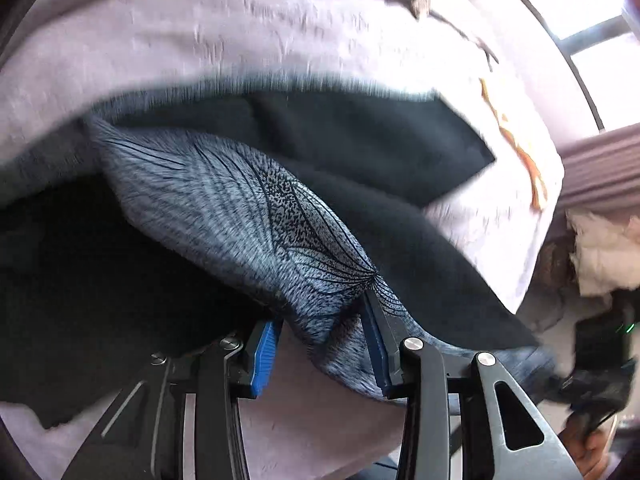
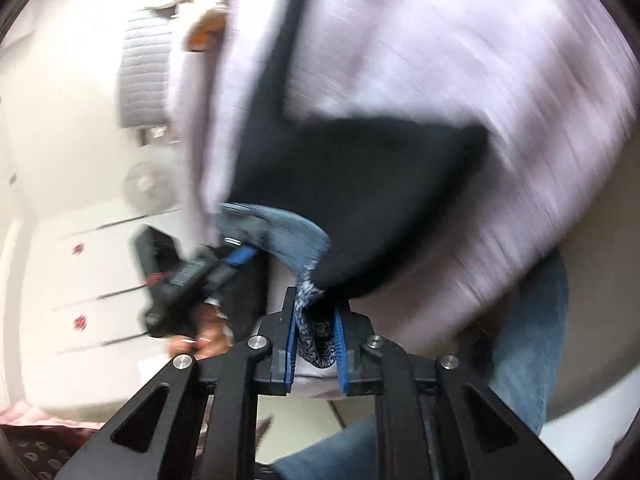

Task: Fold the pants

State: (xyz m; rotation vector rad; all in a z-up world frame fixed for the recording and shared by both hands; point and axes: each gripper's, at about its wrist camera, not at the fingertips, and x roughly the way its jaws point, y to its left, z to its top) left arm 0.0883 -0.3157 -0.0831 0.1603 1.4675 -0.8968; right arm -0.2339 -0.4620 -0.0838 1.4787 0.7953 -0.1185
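Observation:
Dark pants (image 1: 360, 152) with a blue-grey patterned part (image 1: 224, 208) lie on a lilac bedsheet (image 1: 200, 40). A bunched edge of the patterned fabric sits between the blue pads (image 1: 262, 350) of my left gripper (image 1: 320, 344), which is shut on it. In the right wrist view the pants (image 2: 352, 184) stretch away over the sheet (image 2: 480, 60). My right gripper (image 2: 315, 340) is shut on a patterned fold at their near corner. The left gripper's body (image 2: 180, 280) shows blurred to its left, gripping the same edge of the pants.
The bed's edge runs close by. White drawers (image 2: 100, 280) and a small fan (image 2: 148, 188) stand beyond it. A window (image 1: 580, 0) is at the upper right, with a pale cloth heap (image 1: 604, 256) below it. A person's jeans leg (image 2: 528, 340) is beside the bed.

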